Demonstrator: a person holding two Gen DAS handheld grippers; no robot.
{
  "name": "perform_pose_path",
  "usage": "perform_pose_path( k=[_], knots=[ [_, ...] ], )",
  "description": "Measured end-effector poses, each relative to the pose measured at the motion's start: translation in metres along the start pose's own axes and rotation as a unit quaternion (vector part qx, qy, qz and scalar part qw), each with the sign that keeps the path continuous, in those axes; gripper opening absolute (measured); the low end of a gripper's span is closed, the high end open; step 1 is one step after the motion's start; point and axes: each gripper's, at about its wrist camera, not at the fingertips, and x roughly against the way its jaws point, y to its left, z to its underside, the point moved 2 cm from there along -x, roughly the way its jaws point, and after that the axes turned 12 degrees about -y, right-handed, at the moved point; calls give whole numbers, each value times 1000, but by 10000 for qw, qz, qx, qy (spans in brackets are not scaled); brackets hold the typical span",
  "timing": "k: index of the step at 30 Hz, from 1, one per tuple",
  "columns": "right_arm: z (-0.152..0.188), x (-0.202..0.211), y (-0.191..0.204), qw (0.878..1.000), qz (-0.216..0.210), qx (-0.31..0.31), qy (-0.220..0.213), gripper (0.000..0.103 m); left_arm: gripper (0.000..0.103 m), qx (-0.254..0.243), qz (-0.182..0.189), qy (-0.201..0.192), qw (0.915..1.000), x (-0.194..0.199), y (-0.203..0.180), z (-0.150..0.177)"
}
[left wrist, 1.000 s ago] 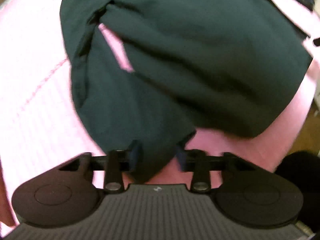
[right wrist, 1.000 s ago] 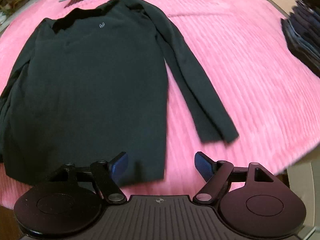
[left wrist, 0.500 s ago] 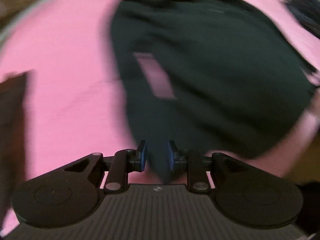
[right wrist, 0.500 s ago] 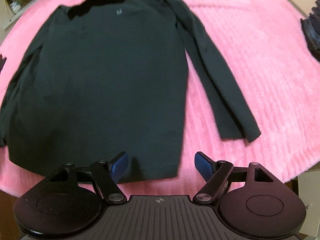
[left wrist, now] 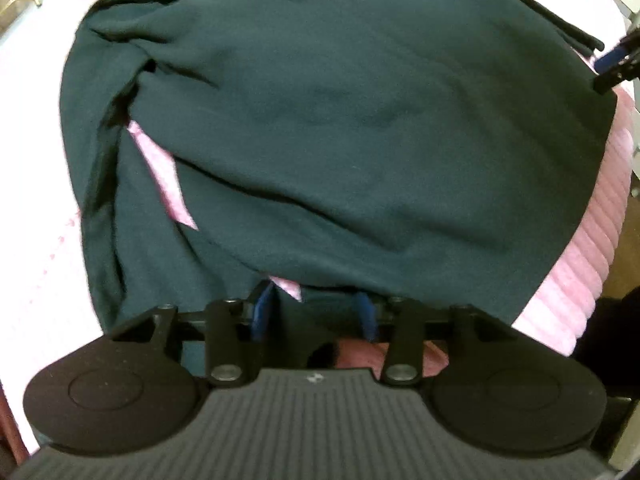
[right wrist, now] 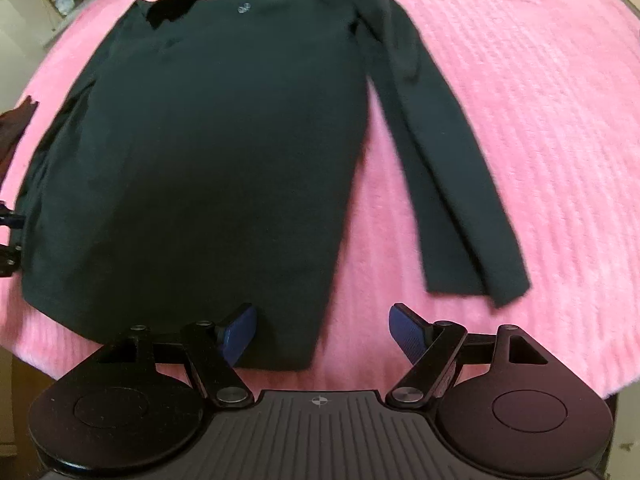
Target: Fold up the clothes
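Left gripper [left wrist: 316,314], lower centre of the left wrist view: the two blue pads [left wrist: 264,312] stand apart, and dark cloth lies between them without being clamped; the jaws are open. The cloth is the lower left corner of a dark green long-sleeved shirt [left wrist: 340,120], which fills most of this frame above the gripper. At the left of the frame the shirt's left sleeve [left wrist: 104,200] lies bunched along the body, with a narrow strip of the pink ribbed blanket [left wrist: 576,280] showing between sleeve and body. The tip of the right gripper [left wrist: 612,64] enters at the right edge, beside the shirt's far hem corner. Right gripper [right wrist: 322,334], lower centre of the right wrist view: the jaws are spread wide and hold nothing; its left pad [right wrist: 238,332] sits over the shirt's hem corner, its right pad over bare blanket [right wrist: 540,100]. Above it the shirt [right wrist: 208,152] lies flat with the collar at the upper edge of the frame and a small pale logo [right wrist: 243,8] just below the collar. The right sleeve [right wrist: 432,152] runs diagonally from the shoulder toward the lower right, its cuff ending above the right pad. Part of the left gripper [right wrist: 8,240] shows at the left edge, at the shirt's side.
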Motion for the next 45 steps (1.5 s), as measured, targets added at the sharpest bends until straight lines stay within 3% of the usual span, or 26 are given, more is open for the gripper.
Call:
perform_pose_path(
  k=[4, 6, 11, 16, 18, 20, 24, 27, 29, 33, 34, 36, 39, 43, 45],
  knots=[
    [-4, -7, 0, 9998, -196, 18, -75, 77, 2, 317, -20, 61, 9995, 10, 7, -5],
    [-3, -9, -1, 9997, -186, -108, -110, 64, 2, 608, -232, 29, 9979, 37, 22, -1],
    [-2, -12, -3, 9988, -143, -435, -195, 64, 2, 1235, -629, 292, 9899, 98, 50, 24],
    [0, -16, -5, 9967, -100, -761, -280, 63, 2, 1183, -615, 531, 9896, 79, 46, 44],
    [-6, -19, -5, 9969, -111, -752, -220, 21, 2, 1198, -573, 569, 9895, 69, 47, 44],
    [-12, -17, -5, 9975, -216, -670, -57, 3, 1, 1147, -509, 572, 9904, 71, 46, 44],
    [-25, 21, 1, 9998, 23, 125, 143, 2, 2, 1193, -358, 459, 9911, 100, 42, 39],
    [-22, 51, -6, 9986, 303, 262, 349, 1, 2, 1116, -190, 475, 9924, 117, 22, 33],
    [-16, 65, -12, 9971, 463, 251, 544, 1, 2, 1049, -156, 601, 9925, 114, 10, 41],
    [2, 42, -23, 9942, 722, 157, 781, 4, 6, 1249, -177, 1118, 9857, 91, 6, 56],
    [2, 39, -26, 9943, 724, 91, 777, 12, 9, 1243, -237, 1162, 9851, 92, 7, 55],
    [-7, 43, -31, 9962, 704, -17, 506, 62, 16, 1218, -372, 1126, 9855, 99, 13, 48],
    [-31, 44, -40, 9978, 653, -34, 113, 64, 19, 1275, -595, 982, 9852, 103, 36, 31],
    [-63, 14, -55, 9971, 708, 223, -154, 64, 24, 1125, -847, 840, 9865, 97, 48, -1],
    [-65, -9, -67, 9967, 701, 404, -88, 64, 25, 1030, -878, 811, 9875, 90, 48, -16]
  ],
)
